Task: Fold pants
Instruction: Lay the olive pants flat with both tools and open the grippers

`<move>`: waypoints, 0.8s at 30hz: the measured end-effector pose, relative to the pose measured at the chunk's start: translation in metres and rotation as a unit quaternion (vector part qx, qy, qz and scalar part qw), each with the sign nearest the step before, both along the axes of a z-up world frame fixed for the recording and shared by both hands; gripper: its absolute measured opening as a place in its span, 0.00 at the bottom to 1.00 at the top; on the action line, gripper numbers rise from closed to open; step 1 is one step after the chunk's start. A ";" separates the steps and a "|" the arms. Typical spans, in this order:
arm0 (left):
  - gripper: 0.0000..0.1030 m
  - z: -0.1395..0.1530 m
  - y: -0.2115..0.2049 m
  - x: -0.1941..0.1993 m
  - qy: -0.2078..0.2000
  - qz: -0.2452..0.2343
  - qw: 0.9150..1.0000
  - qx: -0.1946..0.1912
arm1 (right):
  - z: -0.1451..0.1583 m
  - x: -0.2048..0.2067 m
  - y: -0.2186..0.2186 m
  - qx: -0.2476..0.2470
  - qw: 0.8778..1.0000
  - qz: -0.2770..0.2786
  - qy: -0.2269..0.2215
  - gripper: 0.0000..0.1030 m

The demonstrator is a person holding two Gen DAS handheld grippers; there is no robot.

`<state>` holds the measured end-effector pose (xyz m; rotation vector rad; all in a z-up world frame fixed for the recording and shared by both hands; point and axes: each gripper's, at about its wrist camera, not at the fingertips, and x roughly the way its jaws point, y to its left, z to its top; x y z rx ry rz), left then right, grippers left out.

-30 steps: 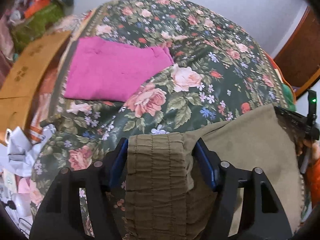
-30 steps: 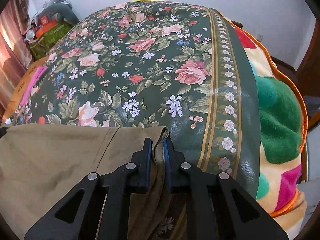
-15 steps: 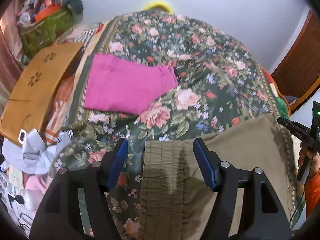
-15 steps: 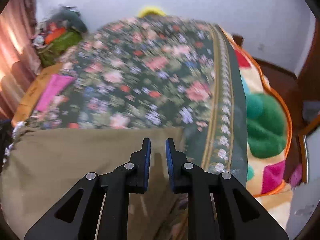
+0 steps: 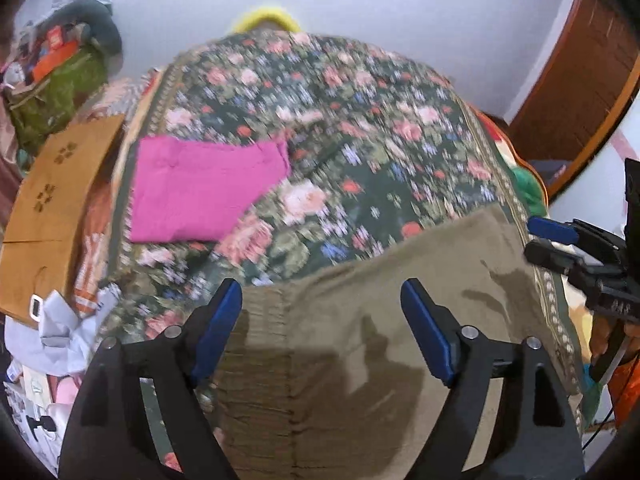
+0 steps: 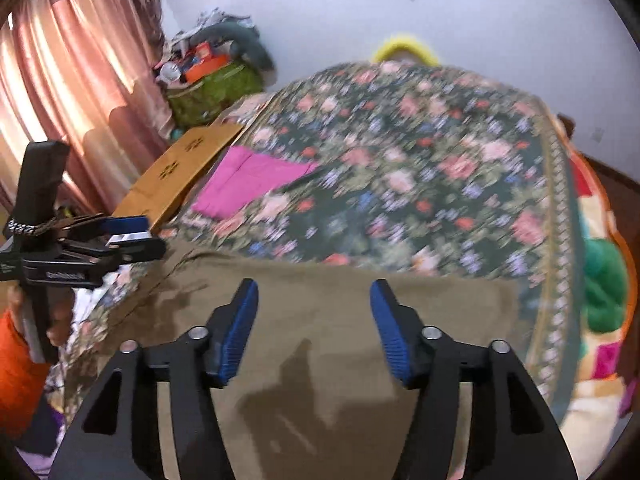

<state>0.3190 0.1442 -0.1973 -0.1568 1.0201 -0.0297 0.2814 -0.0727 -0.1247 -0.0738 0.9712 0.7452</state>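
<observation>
Both grippers have just opened and lifted off the olive pants (image 5: 400, 280), which now lie folded on the floral bedspread (image 5: 360, 128). Left gripper (image 5: 322, 330) and right gripper (image 6: 314, 330) gape empty, so this fold looks finished.

Olive pants (image 5: 360, 320) lie on a dark green floral bedspread (image 5: 360, 140) near magenta cloth (image 5: 200, 192).

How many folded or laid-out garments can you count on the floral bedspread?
2: the olive pants spread flat at the near edge, below both grippers, and a pink folded garment farther back, towards the left side. Others may lie out of view.
</observation>
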 end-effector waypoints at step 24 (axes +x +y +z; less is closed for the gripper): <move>0.95 -0.059 -0.030 -0.031 0.061 -0.030 0.996 0.063 | -0.069 -0.044 -0.023 -0.049 0.990 0.014 0.129 0.68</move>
